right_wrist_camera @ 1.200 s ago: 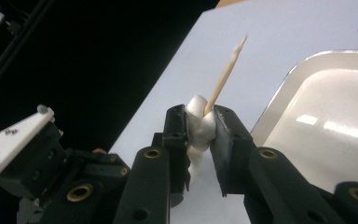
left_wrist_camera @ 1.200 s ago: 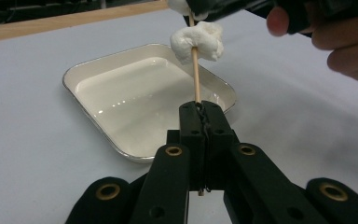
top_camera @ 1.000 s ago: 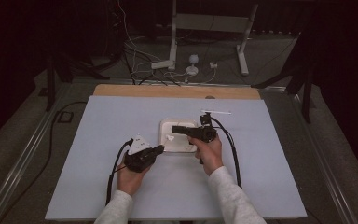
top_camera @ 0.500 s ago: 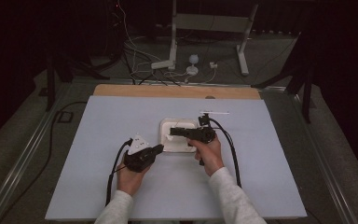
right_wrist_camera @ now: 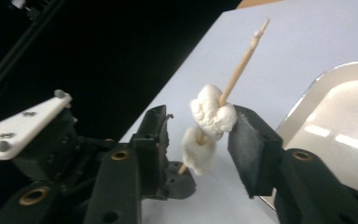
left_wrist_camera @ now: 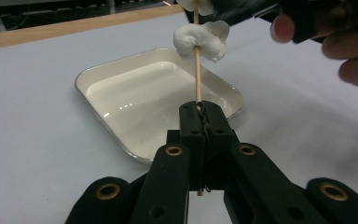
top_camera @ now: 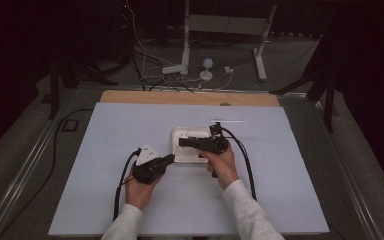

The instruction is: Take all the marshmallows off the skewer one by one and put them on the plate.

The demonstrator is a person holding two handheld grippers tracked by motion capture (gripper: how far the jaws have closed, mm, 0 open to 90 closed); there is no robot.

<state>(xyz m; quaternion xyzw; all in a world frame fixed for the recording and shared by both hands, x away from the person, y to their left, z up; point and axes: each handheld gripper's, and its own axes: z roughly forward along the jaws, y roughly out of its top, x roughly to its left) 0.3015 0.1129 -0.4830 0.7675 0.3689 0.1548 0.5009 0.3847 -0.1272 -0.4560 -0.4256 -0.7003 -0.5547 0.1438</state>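
Skewer [left_wrist_camera: 197, 74] clamped in left tongs [left_wrist_camera: 200, 108] — marshmallows [right_wrist_camera: 213, 116] between right tongs [right_wrist_camera: 198, 133], just opening.

dim room, lit table, glare on the tray [left_wrist_camera: 121, 88].

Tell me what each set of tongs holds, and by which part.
Left tongs: shut on the wooden skewer, at its bottom end. Right tongs: have just been opening around the marshmallows, gripping nothing.
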